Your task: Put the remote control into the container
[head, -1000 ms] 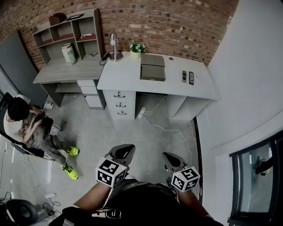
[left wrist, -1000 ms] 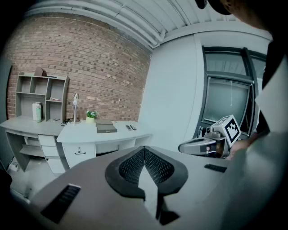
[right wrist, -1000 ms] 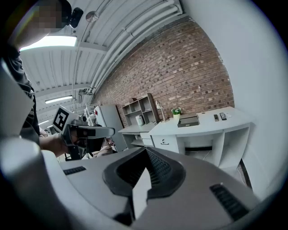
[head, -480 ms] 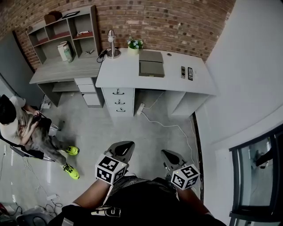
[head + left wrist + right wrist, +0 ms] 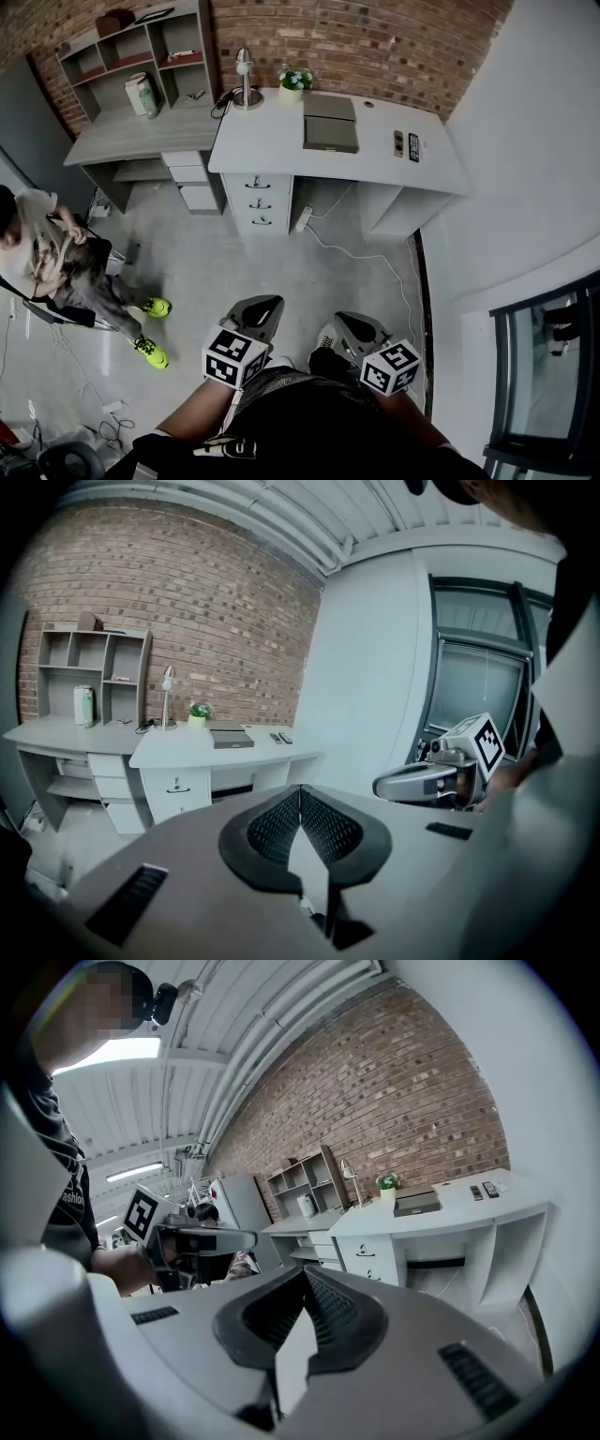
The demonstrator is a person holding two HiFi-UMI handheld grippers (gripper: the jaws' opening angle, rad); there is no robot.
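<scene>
left gripper [image 5: 300, 797]: jaws pressed together, empty | right gripper [image 5: 305, 1281]: jaws pressed together, empty | remote control [image 5: 413, 146]: on table [image 5: 272, 141], near container [image 5: 330, 133]

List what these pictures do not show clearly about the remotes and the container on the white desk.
Remote controls: too small in all views; buttons unreadable.
Container: too far in the head view; open or lidded, cannot tell.
Seated person: partly cut by the head view's left edge.
</scene>
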